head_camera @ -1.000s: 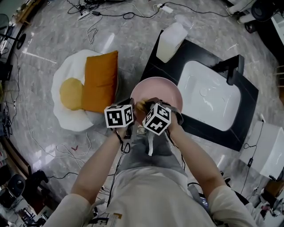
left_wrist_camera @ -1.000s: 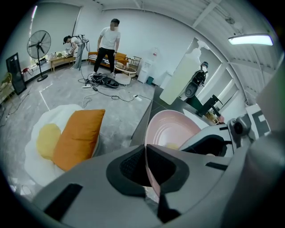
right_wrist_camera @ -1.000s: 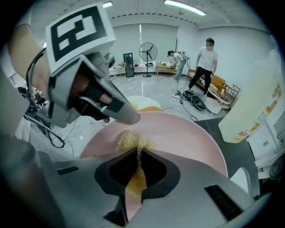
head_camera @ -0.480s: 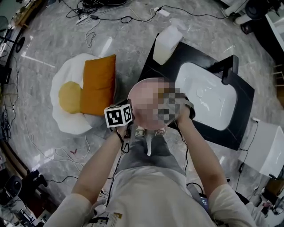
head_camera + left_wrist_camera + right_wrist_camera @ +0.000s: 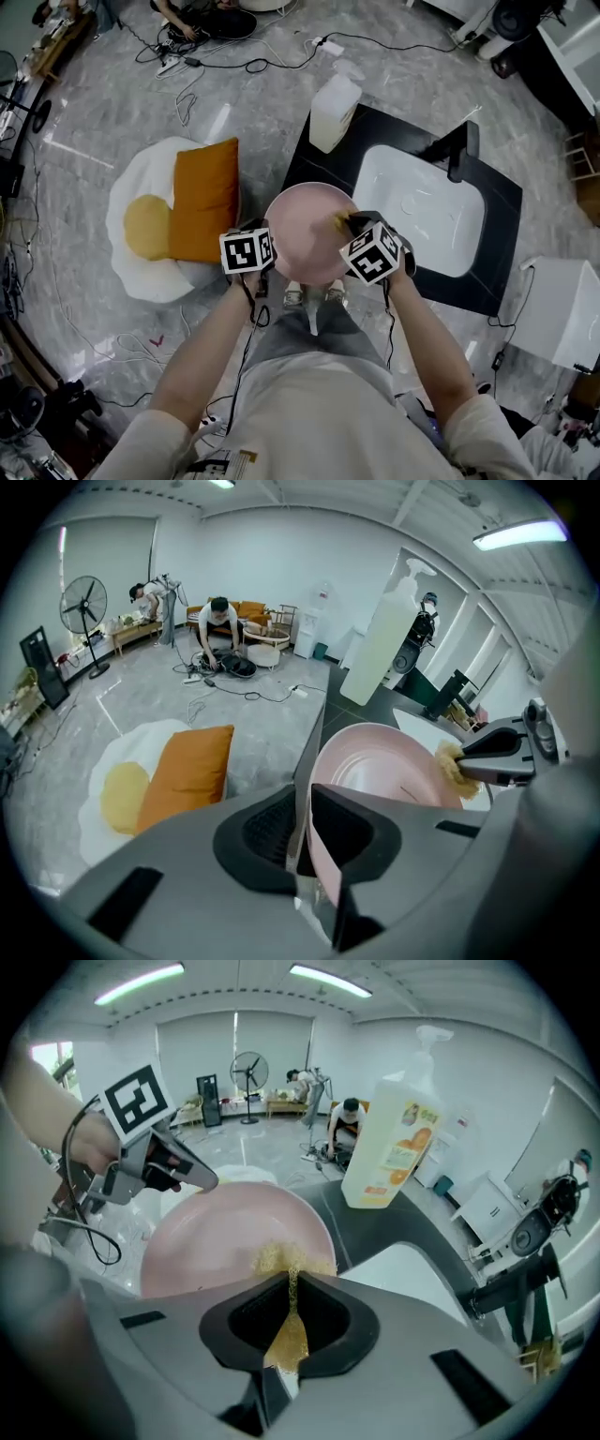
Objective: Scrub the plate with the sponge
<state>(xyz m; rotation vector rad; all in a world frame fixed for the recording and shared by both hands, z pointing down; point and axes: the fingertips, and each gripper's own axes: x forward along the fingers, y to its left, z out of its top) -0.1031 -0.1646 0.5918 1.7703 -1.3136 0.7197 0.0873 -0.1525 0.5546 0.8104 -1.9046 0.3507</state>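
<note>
The left gripper (image 5: 302,841) has the rim of the pink plate (image 5: 384,771) between its jaws and holds it up in the air, and these jaws are opening a little. The right gripper (image 5: 291,1326) has its jaws squeezed tight on the yellow sponge (image 5: 281,1260). The sponge sticks out in front and touches the inside of the plate, near the white sink (image 5: 422,211).
</note>
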